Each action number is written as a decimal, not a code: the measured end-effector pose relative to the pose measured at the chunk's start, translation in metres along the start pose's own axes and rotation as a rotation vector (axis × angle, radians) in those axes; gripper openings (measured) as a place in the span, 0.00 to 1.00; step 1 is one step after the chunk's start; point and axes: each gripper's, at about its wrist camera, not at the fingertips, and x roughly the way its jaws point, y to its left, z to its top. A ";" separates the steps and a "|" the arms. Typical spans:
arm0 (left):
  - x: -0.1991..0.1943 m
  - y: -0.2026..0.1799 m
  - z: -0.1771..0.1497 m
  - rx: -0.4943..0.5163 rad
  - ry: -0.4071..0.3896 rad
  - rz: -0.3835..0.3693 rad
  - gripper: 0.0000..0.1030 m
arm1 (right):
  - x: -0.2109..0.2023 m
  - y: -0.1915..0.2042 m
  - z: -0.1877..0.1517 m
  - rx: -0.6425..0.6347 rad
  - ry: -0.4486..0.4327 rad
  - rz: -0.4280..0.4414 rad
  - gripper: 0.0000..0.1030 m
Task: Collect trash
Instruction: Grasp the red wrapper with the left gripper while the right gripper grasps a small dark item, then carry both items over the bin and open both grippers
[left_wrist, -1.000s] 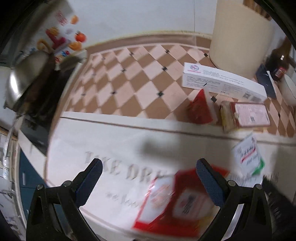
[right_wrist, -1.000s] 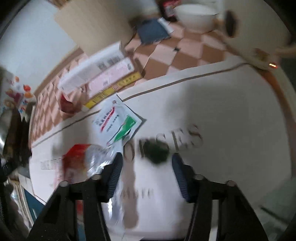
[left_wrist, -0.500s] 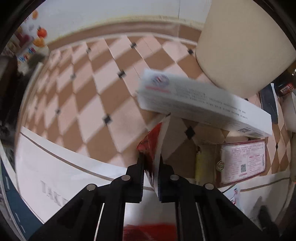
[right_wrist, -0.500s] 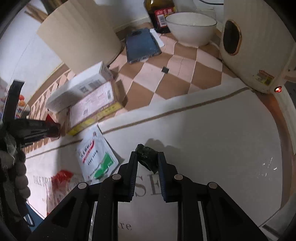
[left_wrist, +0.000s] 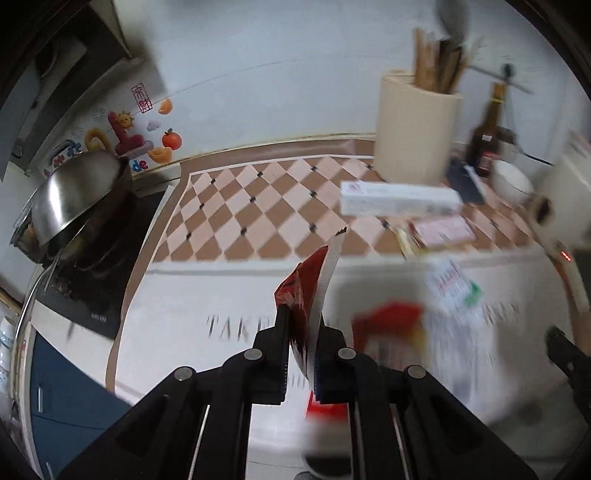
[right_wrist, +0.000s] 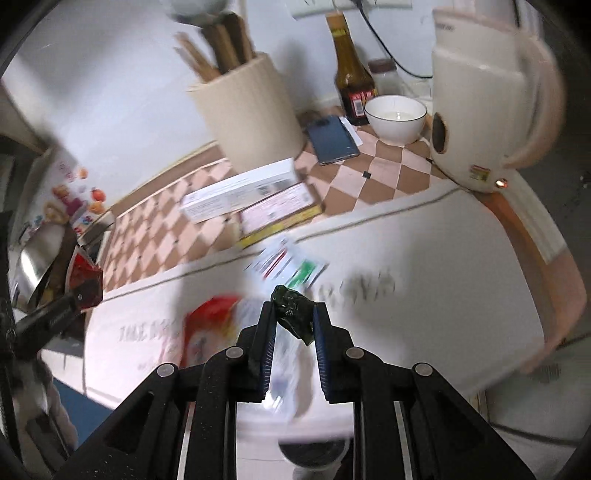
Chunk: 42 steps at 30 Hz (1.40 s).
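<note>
a: what has the left claw (left_wrist: 301, 332) got?
b: it's closed tight on a red wrapper (left_wrist: 308, 291), which stands up on edge between the fingers, lifted above the white mat (left_wrist: 177, 314).
a: and the right claw (right_wrist: 293, 325)?
b: pinched nearly closed on a dark green scrap (right_wrist: 291, 314), crumpled, held clear of the mat (right_wrist: 443, 277). from that side you can also see the red wrapper (right_wrist: 83, 282) in the left claw (right_wrist: 70, 306) at the far left.
a: what trash lies on the desk?
b: a red and white packet (left_wrist: 388, 332) on the mat just right of the left claw, blurred. beyond it a white sachet (left_wrist: 452, 286) with red and green print. in the right view the sachet (right_wrist: 288, 266) sits just past the scrap, and the packet (right_wrist: 210, 328) is to its left.
a: further back?
b: a long white box (right_wrist: 240, 195) on the checkered cloth (right_wrist: 155, 236), touching a flat pink box (right_wrist: 279, 208). behind them a cream holder (right_wrist: 247, 114) with utensils, a phone (right_wrist: 332, 140), a brown bottle (right_wrist: 351, 81), a white bowl (right_wrist: 397, 118) and a cream kettle (right_wrist: 484, 92).
a: left side?
b: a steel pot (left_wrist: 74, 192) on the dark stove (left_wrist: 96, 258).
</note>
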 end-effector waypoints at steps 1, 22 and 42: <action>-0.011 0.004 -0.014 0.007 -0.002 -0.016 0.07 | -0.015 0.009 -0.018 0.000 -0.009 0.003 0.21; 0.261 0.006 -0.360 -0.160 0.754 -0.224 0.07 | 0.158 -0.042 -0.403 0.146 0.500 -0.031 0.20; 0.421 -0.045 -0.460 -0.051 0.762 -0.205 0.25 | 0.420 -0.124 -0.543 0.145 0.703 -0.114 0.46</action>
